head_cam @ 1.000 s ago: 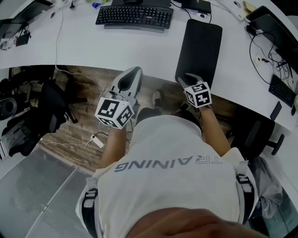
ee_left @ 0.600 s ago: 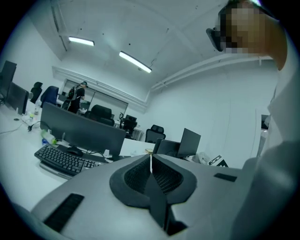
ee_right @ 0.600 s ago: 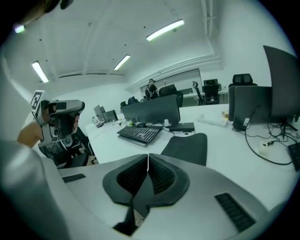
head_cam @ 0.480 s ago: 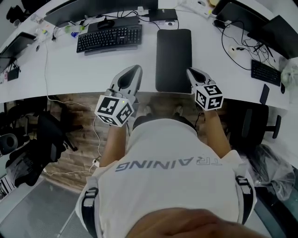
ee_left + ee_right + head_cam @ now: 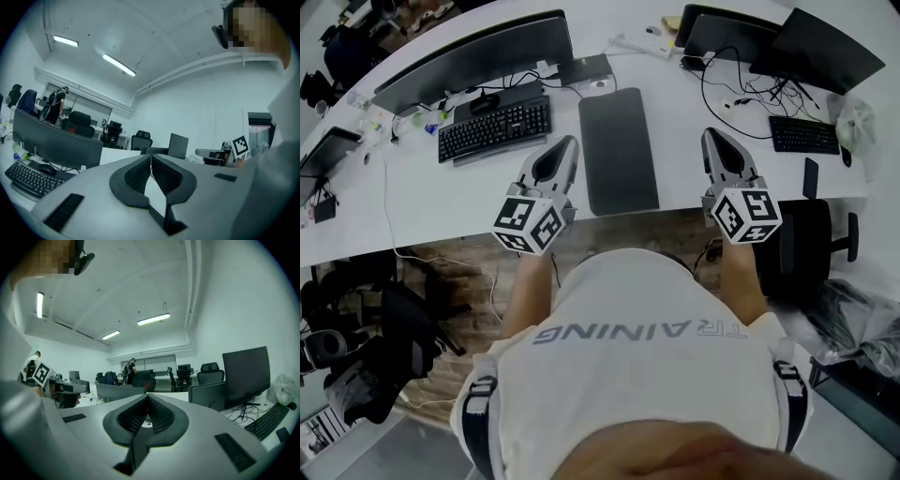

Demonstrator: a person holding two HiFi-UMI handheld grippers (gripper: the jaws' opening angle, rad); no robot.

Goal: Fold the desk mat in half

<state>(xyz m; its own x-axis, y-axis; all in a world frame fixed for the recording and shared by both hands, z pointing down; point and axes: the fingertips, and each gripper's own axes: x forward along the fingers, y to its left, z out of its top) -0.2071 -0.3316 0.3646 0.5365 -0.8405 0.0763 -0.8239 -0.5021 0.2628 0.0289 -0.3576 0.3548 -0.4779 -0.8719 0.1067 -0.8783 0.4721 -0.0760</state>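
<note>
The dark grey desk mat (image 5: 619, 150) lies flat and unfolded on the white desk (image 5: 422, 202), its long side running away from me. My left gripper (image 5: 569, 141) hovers just left of the mat, shut and holding nothing. My right gripper (image 5: 712, 133) hovers well to the right of the mat, also shut and holding nothing. In the left gripper view the left gripper (image 5: 150, 156) has its pads meeting at the tip. The right gripper (image 5: 148, 397) shows the same in its own view. Both gripper views look out across the room, so neither shows the mat.
A black keyboard (image 5: 495, 129) and a wide monitor (image 5: 478, 56) stand left of the mat. At the right are a second keyboard (image 5: 803, 134), a dark screen (image 5: 825, 42), cables (image 5: 741, 94) and a phone (image 5: 809, 178). An office chair (image 5: 811, 239) stands past the desk's near edge.
The right gripper has left the mat's near right corner and drifted right, away from it. Both grippers now sit higher over the desk. The mat still lies flat.
</note>
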